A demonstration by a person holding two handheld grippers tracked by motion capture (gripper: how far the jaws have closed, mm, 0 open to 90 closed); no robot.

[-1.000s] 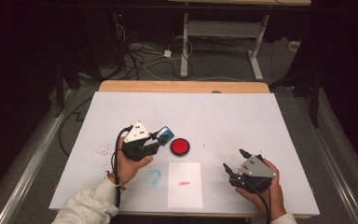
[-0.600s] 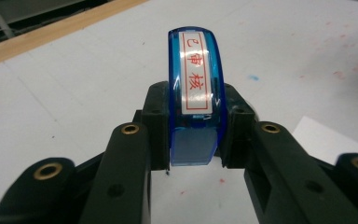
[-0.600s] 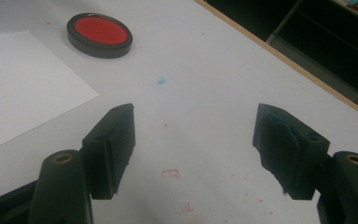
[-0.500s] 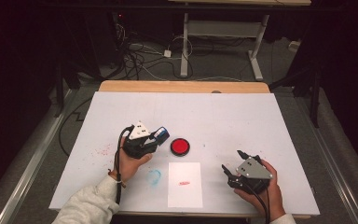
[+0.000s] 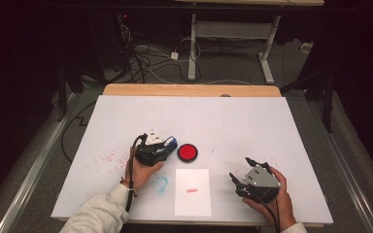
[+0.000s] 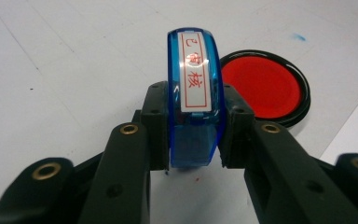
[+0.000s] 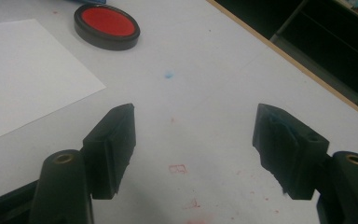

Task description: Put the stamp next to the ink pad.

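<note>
The left gripper [image 5: 167, 144] has its jaws closed on the flanks of a blue stamp [image 6: 195, 93], holding it low over the table [image 5: 252, 121] just beside the red ink pad [image 5: 187, 152]; that position probably serves for inking the stamp or carrying it on to the paper. The stamp's top label, white with a red frame, faces the left gripper view and bears three red characters, seemingly Chinese; the last looks like 核, the others are uncertain. A white sheet of paper [image 5: 193, 191] lies just in front of the pad, near the person's edge, with a small red imprint on it, too small to read. The right gripper [image 5: 238, 178] rests apart at the table's right, jaws spread wide and empty, apparently idle.
</note>
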